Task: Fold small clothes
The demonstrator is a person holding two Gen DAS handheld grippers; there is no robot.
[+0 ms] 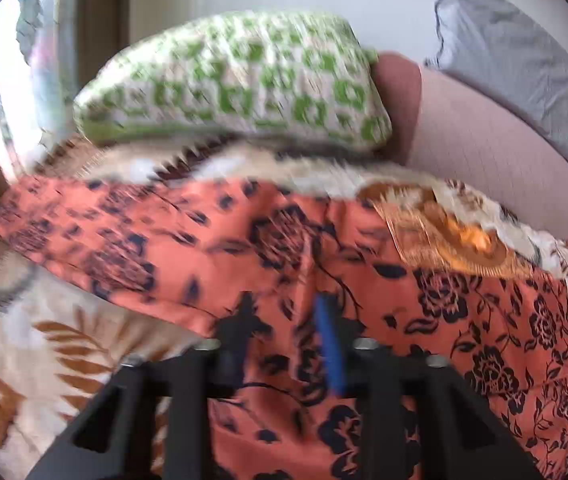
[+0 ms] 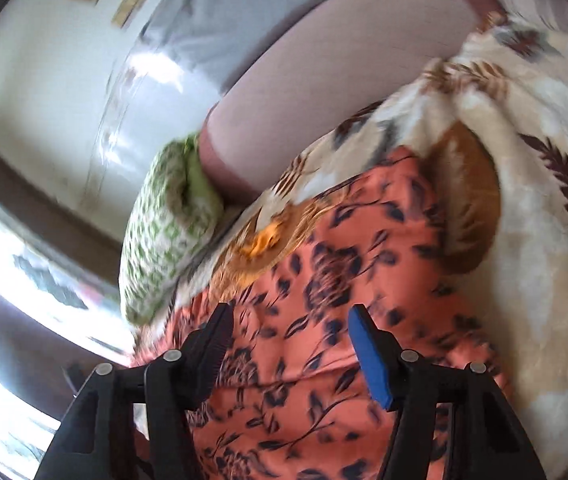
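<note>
Left wrist view: left gripper sits low over the orange floral garment; its fingers are drawn close with a ridge of the orange cloth standing between them, blue pad on the right finger against the fabric; whether the black finger also presses is blurred, so a true pinch I cannot tell; garment lies spread across the cream leaf-print blanket, running from the left edge to the lower right; green-and-white patterned cushion rests behind it, touching the pink sofa back; grey pillow sits up on the sofa at far right; an orange-brown round motif of the blanket shows just beyond the garment's upper edge.

Right wrist view: right gripper has its fingers spread well apart, black finger left, blue pad right; same garment lies under and between them, nothing clamped; picture is tilted and motion-blurred; blanket wraps the garment's right side; cushion sits left of the garment, against the sofa back; bright window at far left.
</note>
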